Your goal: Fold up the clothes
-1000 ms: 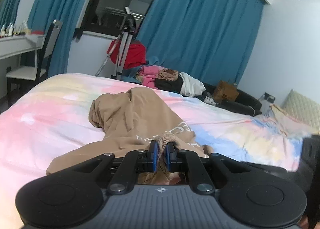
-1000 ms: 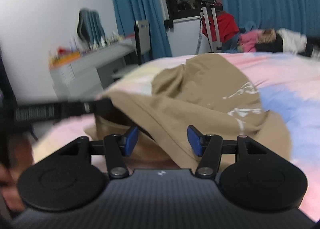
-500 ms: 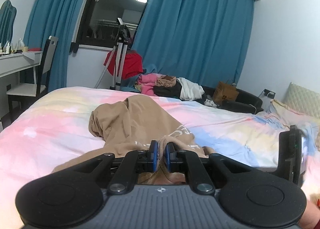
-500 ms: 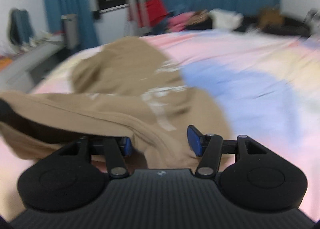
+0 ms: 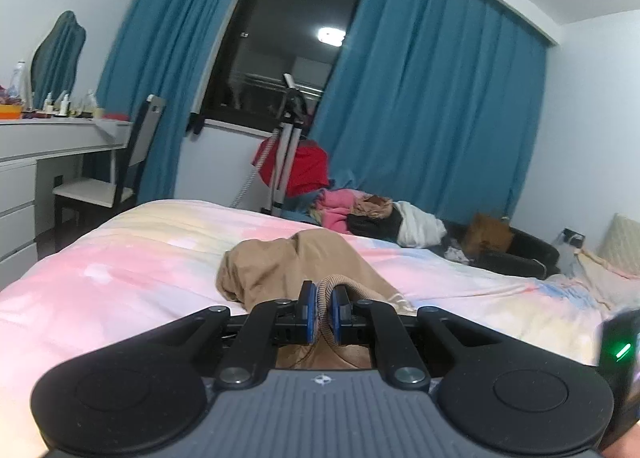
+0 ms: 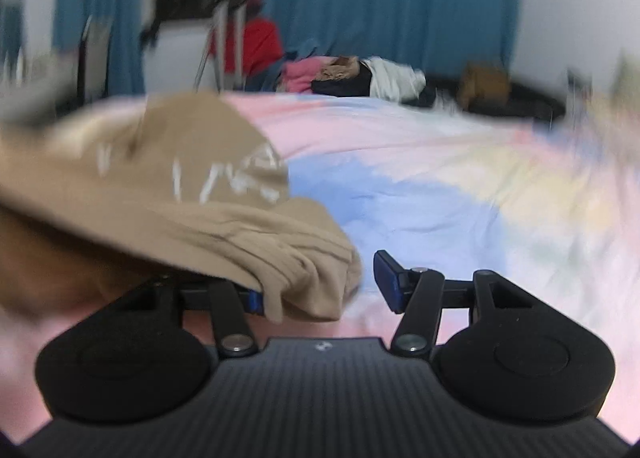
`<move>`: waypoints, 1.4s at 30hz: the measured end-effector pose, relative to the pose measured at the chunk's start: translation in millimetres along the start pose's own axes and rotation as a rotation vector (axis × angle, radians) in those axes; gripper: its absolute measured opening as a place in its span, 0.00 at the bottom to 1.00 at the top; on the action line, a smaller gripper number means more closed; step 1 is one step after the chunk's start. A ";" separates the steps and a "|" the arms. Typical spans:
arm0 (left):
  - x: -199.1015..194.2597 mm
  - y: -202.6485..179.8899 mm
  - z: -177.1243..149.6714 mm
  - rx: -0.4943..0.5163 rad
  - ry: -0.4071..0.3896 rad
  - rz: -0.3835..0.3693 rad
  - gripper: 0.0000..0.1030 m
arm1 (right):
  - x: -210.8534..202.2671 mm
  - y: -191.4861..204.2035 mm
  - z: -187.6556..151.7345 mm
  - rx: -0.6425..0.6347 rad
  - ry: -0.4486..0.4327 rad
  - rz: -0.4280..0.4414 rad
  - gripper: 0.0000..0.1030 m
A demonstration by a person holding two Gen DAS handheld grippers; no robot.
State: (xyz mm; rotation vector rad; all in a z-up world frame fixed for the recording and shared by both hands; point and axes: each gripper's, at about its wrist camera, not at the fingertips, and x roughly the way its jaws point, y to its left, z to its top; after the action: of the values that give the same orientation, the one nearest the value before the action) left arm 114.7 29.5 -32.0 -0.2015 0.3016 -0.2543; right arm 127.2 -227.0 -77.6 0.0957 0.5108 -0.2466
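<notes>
A tan sweatshirt [image 5: 280, 266] with white lettering lies crumpled on the pastel bedspread [image 5: 120, 266]. My left gripper [image 5: 323, 312] is shut on the sweatshirt's ribbed hem and holds it above the bed. In the right wrist view the sweatshirt [image 6: 192, 194] fills the left side, and a bunched ribbed edge drapes over the left finger. My right gripper [image 6: 320, 286] is open, with its right finger [image 6: 386, 278] bare over the bedspread [image 6: 440, 194]. This view is blurred by motion.
A pile of clothes [image 5: 372, 214] lies beyond the far edge of the bed. A tripod [image 5: 286, 154] with a red garment stands by the window. A white desk [image 5: 44, 150] and a chair [image 5: 120, 178] stand at the left. Blue curtains hang behind.
My left gripper has lifted and tilted up while still holding the hem. My right gripper has swung right, so the sweatshirt has shifted to its left side.
</notes>
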 end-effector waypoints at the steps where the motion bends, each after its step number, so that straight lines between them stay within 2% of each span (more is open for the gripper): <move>1: 2.3 -0.1 -1.2 0.003 0.016 0.000 0.09 | 0.2 -11.4 3.2 0.091 0.004 0.038 0.44; 2: 5.1 -1.2 -3.6 0.009 0.036 0.000 0.09 | 3.7 -17.4 4.7 0.135 0.024 0.064 0.23; 3: 8.0 -2.4 -6.2 0.016 0.057 -0.001 0.09 | 7.4 -23.4 6.1 0.178 0.044 0.089 0.14; 5: 14.1 -6.1 -12.5 0.041 0.097 0.006 0.09 | 12.7 -31.3 8.0 0.237 0.076 0.128 0.09; 10: 29.6 -11.7 -30.1 0.104 0.172 0.033 0.16 | 0.1 -28.4 20.4 0.250 0.018 0.194 0.09; 13: 35.7 -15.6 -40.4 0.135 0.209 0.047 0.27 | -12.5 -28.2 27.2 0.266 -0.018 0.250 0.09; 15: 39.8 -20.7 -46.5 0.159 0.235 0.047 0.42 | -16.0 -29.0 31.5 0.266 -0.035 0.267 0.09; 17: 44.6 -28.2 -55.2 0.187 0.266 0.041 0.49 | -22.2 -31.8 32.9 0.276 -0.045 0.284 0.09; 20: 53.5 -44.9 -73.4 0.285 0.294 0.060 0.53 | -25.5 -36.8 34.9 0.308 -0.058 0.310 0.09; 23: 62.0 -51.5 -85.7 0.344 0.285 0.171 0.53 | -28.1 -42.4 37.7 0.331 -0.093 0.308 0.09; 25: 68.9 -43.6 -88.5 0.311 0.309 0.246 0.53 | -29.3 -46.5 38.9 0.342 -0.119 0.284 0.09; 27: 70.5 -30.6 -88.1 0.259 0.318 0.284 0.55 | -29.2 -50.7 39.3 0.339 -0.142 0.236 0.09; 32: 58.2 -9.5 -76.2 0.146 0.274 0.304 0.60 | -9.7 -45.7 34.8 0.254 -0.064 0.117 0.09; 34: 52.9 -5.0 -70.2 0.111 0.245 0.312 0.56 | -1.8 -40.3 32.0 0.207 -0.030 0.086 0.10; 36: 52.2 -0.7 -61.9 0.075 0.221 0.318 0.48 | 3.8 -34.8 29.2 0.163 -0.005 0.074 0.11; 42: 56.7 15.2 -45.2 -0.038 0.207 0.363 0.37 | 13.8 -11.5 6.0 -0.023 0.123 0.053 0.21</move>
State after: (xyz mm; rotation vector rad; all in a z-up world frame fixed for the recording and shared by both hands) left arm 156.0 21.1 -93.0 -0.1545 0.5408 0.0915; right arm 138.7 -241.9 -79.5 0.1021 0.6323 -0.1836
